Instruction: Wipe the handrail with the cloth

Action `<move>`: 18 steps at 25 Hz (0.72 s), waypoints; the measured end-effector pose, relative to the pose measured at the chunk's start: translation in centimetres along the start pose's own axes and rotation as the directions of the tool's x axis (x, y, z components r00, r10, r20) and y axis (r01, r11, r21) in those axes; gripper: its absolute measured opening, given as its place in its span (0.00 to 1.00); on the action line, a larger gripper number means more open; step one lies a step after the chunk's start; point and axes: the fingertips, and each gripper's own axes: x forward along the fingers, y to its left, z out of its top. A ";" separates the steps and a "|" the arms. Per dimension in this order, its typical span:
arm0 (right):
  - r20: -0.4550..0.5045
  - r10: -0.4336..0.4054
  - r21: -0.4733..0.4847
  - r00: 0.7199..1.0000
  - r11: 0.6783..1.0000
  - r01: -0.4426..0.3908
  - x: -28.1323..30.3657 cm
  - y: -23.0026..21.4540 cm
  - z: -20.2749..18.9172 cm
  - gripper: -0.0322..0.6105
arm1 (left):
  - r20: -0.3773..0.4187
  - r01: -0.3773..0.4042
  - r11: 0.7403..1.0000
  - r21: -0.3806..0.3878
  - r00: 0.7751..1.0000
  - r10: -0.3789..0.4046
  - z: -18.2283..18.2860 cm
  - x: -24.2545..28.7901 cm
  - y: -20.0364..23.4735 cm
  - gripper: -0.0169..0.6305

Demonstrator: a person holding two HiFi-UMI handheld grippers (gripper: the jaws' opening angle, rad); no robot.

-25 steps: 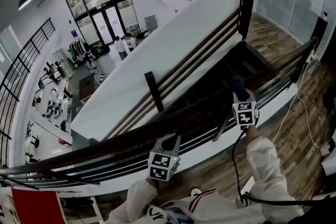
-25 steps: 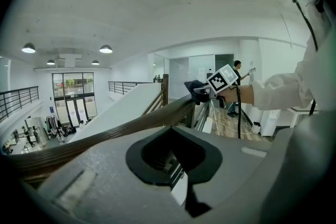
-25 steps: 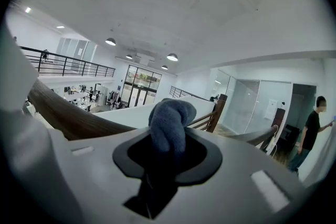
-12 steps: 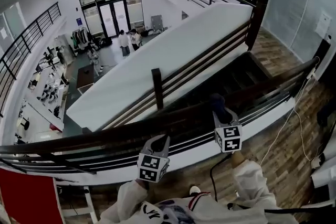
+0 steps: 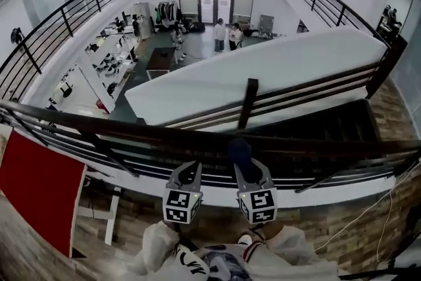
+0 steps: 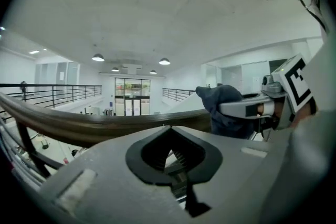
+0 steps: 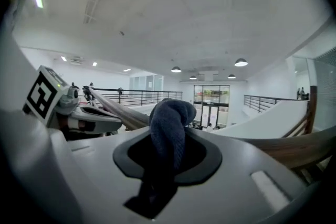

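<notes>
The dark wooden handrail (image 5: 118,130) runs from left to right across the head view, in front of me. My right gripper (image 5: 246,164) is shut on a dark blue cloth (image 5: 240,149), and the bunched cloth sits against the rail's top. In the right gripper view the cloth (image 7: 170,126) fills the jaws, with the handrail (image 7: 296,147) running off to the right. My left gripper (image 5: 190,168) is just left of it, below the rail, with its jaws shut on nothing. The left gripper view shows the handrail (image 6: 79,126) ahead and the cloth (image 6: 224,107) to the right.
Beyond the rail is a drop to a lower floor, where people (image 5: 227,35) stand. A stair railing with a dark post (image 5: 248,102) and a white sloped wall (image 5: 289,66) lie ahead. A red panel (image 5: 36,187) is at the left. A cable (image 5: 388,210) trails on the wooden floor at the right.
The right gripper has slid the cloth leftward along the handrail and now sits beside the left gripper. The head view has swung to the left.
</notes>
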 end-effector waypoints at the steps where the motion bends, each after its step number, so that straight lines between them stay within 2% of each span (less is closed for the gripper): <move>1: -0.007 0.048 -0.006 0.999 0.999 -0.048 0.7 2.2 -0.2 0.19 | 0.001 -0.036 0.999 -0.009 0.999 0.036 -0.4 -1.2 1.5 0.03; 5: -0.062 0.214 -0.015 0.975 0.976 -0.215 4.0 9.9 -2.2 0.19 | -0.033 -0.174 0.984 -0.047 0.984 0.173 -3.9 -6.0 7.1 0.03; 9: -0.107 0.327 -0.016 0.939 0.944 -0.331 9.0 18.3 -3.8 0.19 | -0.060 -0.302 0.946 -0.118 0.953 0.297 -8.3 -11.2 15.1 0.03; 13: -0.149 0.382 -0.023 0.912 0.921 -0.389 12.7 26.2 -3.0 0.19 | -0.084 -0.376 0.914 -0.154 0.926 0.368 -9.9 -16.7 21.7 0.03; 18: -0.184 0.392 -0.016 0.901 0.916 -0.402 17.6 34.6 -2.9 0.19 | -0.110 -0.422 0.895 -0.149 0.906 0.409 -12.3 -21.4 30.7 0.03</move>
